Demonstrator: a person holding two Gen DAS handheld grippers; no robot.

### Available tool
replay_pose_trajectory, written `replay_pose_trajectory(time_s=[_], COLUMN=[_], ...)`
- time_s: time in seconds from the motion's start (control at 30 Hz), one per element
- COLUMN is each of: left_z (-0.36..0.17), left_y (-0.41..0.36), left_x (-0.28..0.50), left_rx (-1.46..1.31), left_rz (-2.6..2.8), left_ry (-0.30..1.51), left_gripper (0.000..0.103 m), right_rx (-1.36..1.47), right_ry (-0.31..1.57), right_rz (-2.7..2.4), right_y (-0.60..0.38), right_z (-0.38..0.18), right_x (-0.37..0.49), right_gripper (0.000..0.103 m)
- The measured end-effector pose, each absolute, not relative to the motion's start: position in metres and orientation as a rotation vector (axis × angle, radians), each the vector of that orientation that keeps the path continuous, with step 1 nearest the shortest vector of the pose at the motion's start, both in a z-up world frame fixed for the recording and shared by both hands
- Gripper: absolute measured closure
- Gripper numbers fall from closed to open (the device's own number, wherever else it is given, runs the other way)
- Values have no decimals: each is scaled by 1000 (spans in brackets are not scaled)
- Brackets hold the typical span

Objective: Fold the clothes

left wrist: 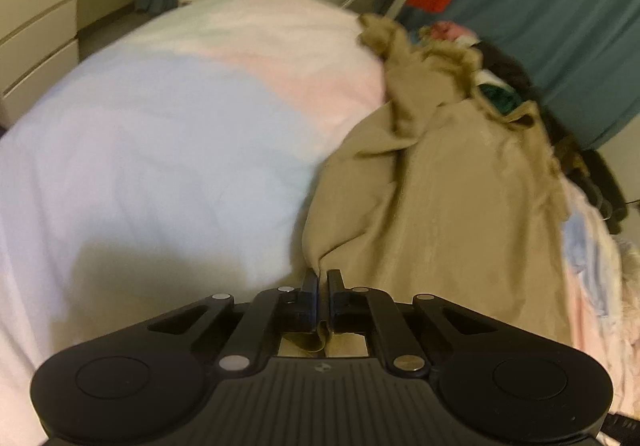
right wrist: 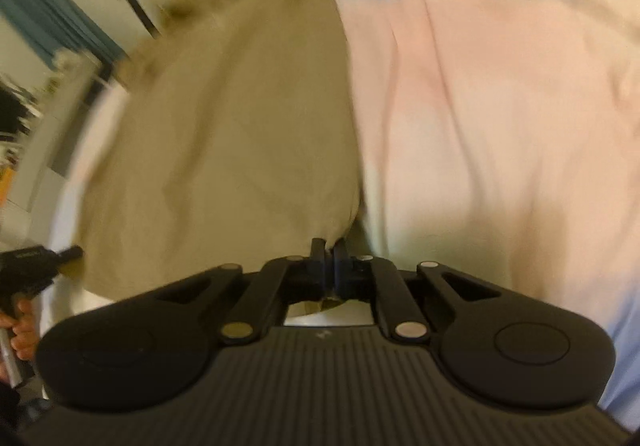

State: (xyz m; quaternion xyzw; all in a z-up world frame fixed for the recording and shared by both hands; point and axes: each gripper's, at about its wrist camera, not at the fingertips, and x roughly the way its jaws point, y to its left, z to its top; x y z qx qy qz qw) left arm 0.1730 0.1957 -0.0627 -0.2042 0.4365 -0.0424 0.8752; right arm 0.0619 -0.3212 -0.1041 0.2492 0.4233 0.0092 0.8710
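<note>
Each tool is pinched tight on an edge of the tan garment (left wrist: 440, 185): the left tool (left wrist: 322, 278) at one corner, the right tool (right wrist: 329, 246) at another, likely to stretch it flat for folding. It lies across the pastel bed (left wrist: 160, 125), its far end rumpled beside other clothes (left wrist: 496, 85).

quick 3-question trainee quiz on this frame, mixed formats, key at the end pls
1. True or false: the left gripper is shut on the tan garment.
2. What does the right gripper hold? A) a red box B) the tan garment C) nothing
3. Fill in: the garment lies on a pink and ___ blanket.

Key: 1 true; 2 B; 3 blue
</note>
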Motion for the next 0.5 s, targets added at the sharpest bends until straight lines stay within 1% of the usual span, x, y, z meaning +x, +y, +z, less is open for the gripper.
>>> replay_pose_trajectory(time_s=[0.1, 0.3, 0.4, 0.5], left_z=[-43, -1, 11, 12], left_y=[196, 197, 187, 176], left_x=[159, 122, 101, 78], left_rx=[-438, -531, -531, -499], left_rz=[-153, -290, -334, -347], left_ry=[861, 795, 808, 842], left_gripper=[99, 99, 99, 99], right_rx=[580, 562, 515, 466], right_ry=[808, 676, 701, 731], right_rz=[31, 81, 80, 78], right_y=[-338, -362, -371, -379], right_z=[-73, 5, 8, 8], right_x=[50, 38, 25, 11], right_gripper=[97, 97, 97, 97])
